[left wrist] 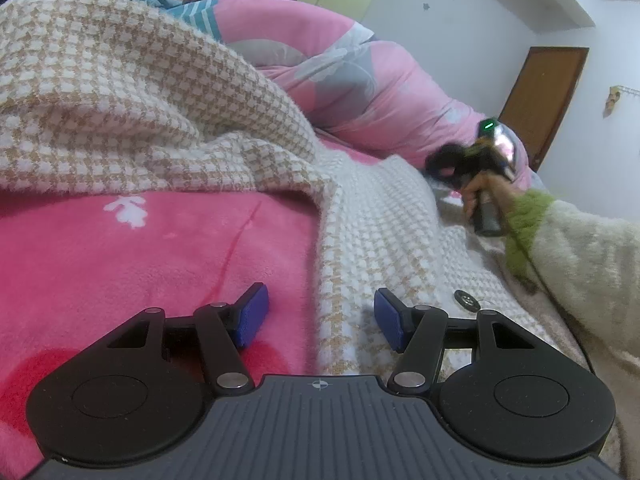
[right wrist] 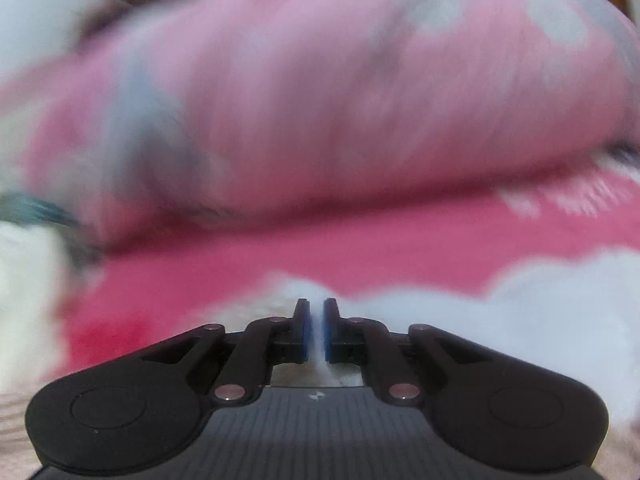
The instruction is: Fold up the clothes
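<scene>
Pink bedding (left wrist: 140, 260) carries our checked garment (left wrist: 120, 92), bunched and unfolded. Our right hand-held gripper (right wrist: 316, 328) pinches its white edge; the left hand-held gripper (left wrist: 320, 316) hangs spread over its hem. Folding has barely begun, we judge.

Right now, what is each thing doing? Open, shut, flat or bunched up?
left gripper: open, holding nothing, hovering at the garment's edge.
right gripper: shut on a thin fold of white cloth.
checked garment: bunched up, partly spread on the pink blanket.
pink quilt: rolled in a heap.
brown door: shut.
</scene>
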### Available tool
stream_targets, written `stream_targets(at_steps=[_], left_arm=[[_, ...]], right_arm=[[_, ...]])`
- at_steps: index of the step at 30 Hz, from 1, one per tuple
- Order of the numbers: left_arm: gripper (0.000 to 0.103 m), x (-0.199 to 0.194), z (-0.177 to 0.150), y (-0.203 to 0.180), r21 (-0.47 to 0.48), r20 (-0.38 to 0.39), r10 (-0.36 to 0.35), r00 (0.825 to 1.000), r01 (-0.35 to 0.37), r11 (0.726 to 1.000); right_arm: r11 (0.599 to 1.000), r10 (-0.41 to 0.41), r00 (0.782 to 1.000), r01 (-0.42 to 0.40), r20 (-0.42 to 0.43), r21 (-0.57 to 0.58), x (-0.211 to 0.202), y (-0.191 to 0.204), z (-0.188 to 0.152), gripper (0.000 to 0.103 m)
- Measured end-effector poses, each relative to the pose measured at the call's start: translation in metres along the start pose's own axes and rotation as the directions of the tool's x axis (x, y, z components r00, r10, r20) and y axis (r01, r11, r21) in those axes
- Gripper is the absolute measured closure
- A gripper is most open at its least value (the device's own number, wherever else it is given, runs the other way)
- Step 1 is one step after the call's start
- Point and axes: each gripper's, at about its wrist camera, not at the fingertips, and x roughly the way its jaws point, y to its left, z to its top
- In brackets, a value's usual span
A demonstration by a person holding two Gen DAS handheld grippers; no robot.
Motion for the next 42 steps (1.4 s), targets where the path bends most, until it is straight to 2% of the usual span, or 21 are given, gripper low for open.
stream_targets(at_steps=[1,4,7,9,11,12,13,15,17,21,24,26,29,34,37,39,42], left_arm=[[0.044,0.0,0.0,0.0,0.0,0.0,0.0,1.0,0.0,1.0],[0.044,-0.001,0.0,0.001,-0.003,0.0,-0.005,1.0,0.005,1.0],[0.044,-0.001,0.0,0.0,-0.004,-0.001,-0.004,1.0,0.004,1.0],[0.044,-0.001,0.0,0.0,-0.003,0.0,-0.004,1.0,0.004,1.0],[0.044,-0.001,0.0,0.0,-0.005,0.001,-0.005,1.0,0.005,1.0],[0.044,-0.001,0.0,0.0,-0.005,0.002,-0.006,1.0,0.006,1.0],[0.044,-0.001,0.0,0.0,-0.006,0.003,-0.006,1.0,0.006,1.0],[0.044,-0.001,0.0,0.001,-0.011,0.004,-0.008,1.0,0.008,1.0],[0.044,-0.002,0.0,0.002,-0.017,0.006,-0.011,1.0,0.011,1.0],[0.044,-0.004,0.0,0.006,-0.04,0.01,-0.029,1.0,0.029,0.999],[0.043,-0.007,0.001,0.009,-0.071,0.014,-0.042,0.999,0.043,0.997],[0.043,-0.009,0.002,0.01,-0.09,0.018,-0.047,0.999,0.049,0.995],[0.042,-0.014,0.002,0.014,-0.122,0.03,-0.062,0.998,0.065,0.99],[0.042,-0.03,0.001,0.025,-0.186,0.024,-0.106,0.994,0.109,0.977],[0.041,-0.044,0.002,0.03,-0.239,0.011,-0.134,0.991,0.133,0.962],[0.041,-0.053,0.004,0.032,-0.262,0.022,-0.121,0.992,0.123,0.957],[0.041,-0.067,0.015,0.034,-0.275,0.083,-0.064,0.995,0.085,0.958]], right_arm=[[0.998,-0.03,0.999,0.031,-0.02,0.051,0.007,-0.01,0.0,0.1],[0.971,-0.004,1.0,-0.001,0.02,0.237,-0.006,-0.034,0.005,0.098],[0.977,0.077,0.991,-0.096,0.106,0.191,-0.038,-0.023,0.014,0.098],[0.976,0.176,0.976,-0.19,0.128,0.104,-0.054,-0.006,0.019,0.097],[0.96,0.281,0.959,-0.281,0.04,-0.016,-0.052,0.019,0.02,0.095],[0.955,0.29,0.957,-0.291,-0.018,-0.064,-0.046,0.03,0.016,0.093],[0.962,0.247,0.966,-0.254,-0.078,-0.1,-0.034,0.038,0.01,0.09],[0.97,0.158,0.971,-0.186,-0.179,-0.154,-0.012,0.051,-0.002,0.089],[0.984,0.152,0.971,-0.166,-0.184,-0.064,-0.014,0.042,-0.004,0.089],[0.984,0.179,0.977,-0.179,-0.12,0.011,-0.079,0.024,0.007,0.087],[0.976,0.219,0.971,-0.219,-0.097,0.006,-0.149,0.015,0.004,0.076],[0.967,0.254,0.962,-0.253,-0.096,0.023,-0.19,0.01,-0.003,0.065],[0.946,0.323,0.938,-0.316,-0.129,0.072,-0.245,0.003,-0.031,0.061],[0.933,0.36,0.908,-0.353,-0.212,0.074,-0.307,0.003,-0.098,0.059],[0.938,0.339,0.91,-0.346,-0.238,0.013,-0.324,0.008,-0.13,0.058],[0.936,0.334,0.911,-0.35,-0.242,-0.025,-0.334,0.015,-0.142,0.058],[0.923,0.353,0.905,-0.378,-0.237,-0.069,-0.343,0.028,-0.15,0.058]])
